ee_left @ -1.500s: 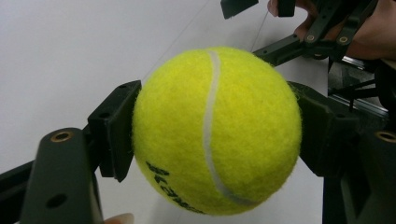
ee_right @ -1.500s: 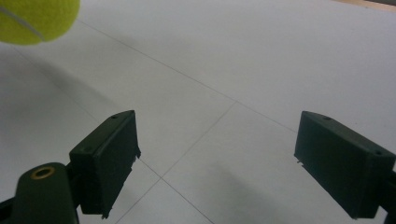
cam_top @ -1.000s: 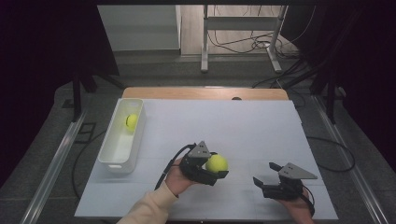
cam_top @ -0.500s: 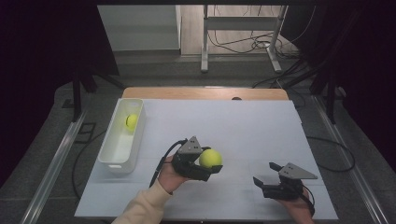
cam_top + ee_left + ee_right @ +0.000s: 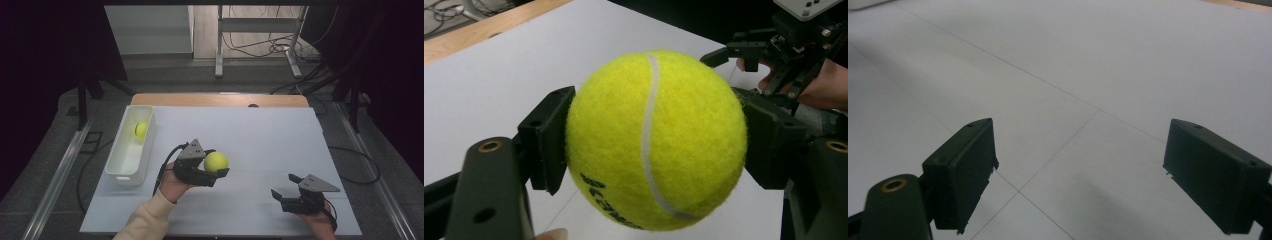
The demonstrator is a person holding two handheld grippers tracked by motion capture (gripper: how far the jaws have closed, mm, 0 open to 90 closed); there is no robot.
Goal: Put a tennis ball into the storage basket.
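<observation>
Left tongs (image 5: 216, 172) clamp tennis ball (image 5: 215, 161), shifted left toward tray (image 5: 129, 150); right tongs (image 5: 285, 187) open, unmoved.

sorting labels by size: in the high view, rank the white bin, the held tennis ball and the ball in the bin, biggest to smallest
1. white bin
2. held tennis ball, shut in the left gripper
3. ball in the bin

The held ball is nearer the camera, so the two balls may match.

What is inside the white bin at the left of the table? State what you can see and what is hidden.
Inside the white bin lies one tennis ball near its far end. The near wall hides part of the floor.
</observation>
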